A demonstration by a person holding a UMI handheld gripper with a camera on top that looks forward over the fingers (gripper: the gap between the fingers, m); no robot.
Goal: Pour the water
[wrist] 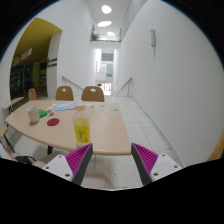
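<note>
A light wooden table [105,135] stands ahead and to the left of my gripper [112,160]. On it a clear cup of yellow liquid [82,129] stands nearest me. Farther left stand a small pale green cup [34,115] and a small dark cup [45,112] on a white sheet. A red round coaster [54,124] lies between them and the yellow cup. My fingers with magenta pads [78,157] are open and hold nothing. They hang over the floor, short of the table's near edge.
Two wooden chairs [92,93] stand at the table's far side, another chair [31,94] at the left. A white wall [170,70] runs along the right. A pale tiled floor [140,120] lies between table and wall, leading to a bright corridor.
</note>
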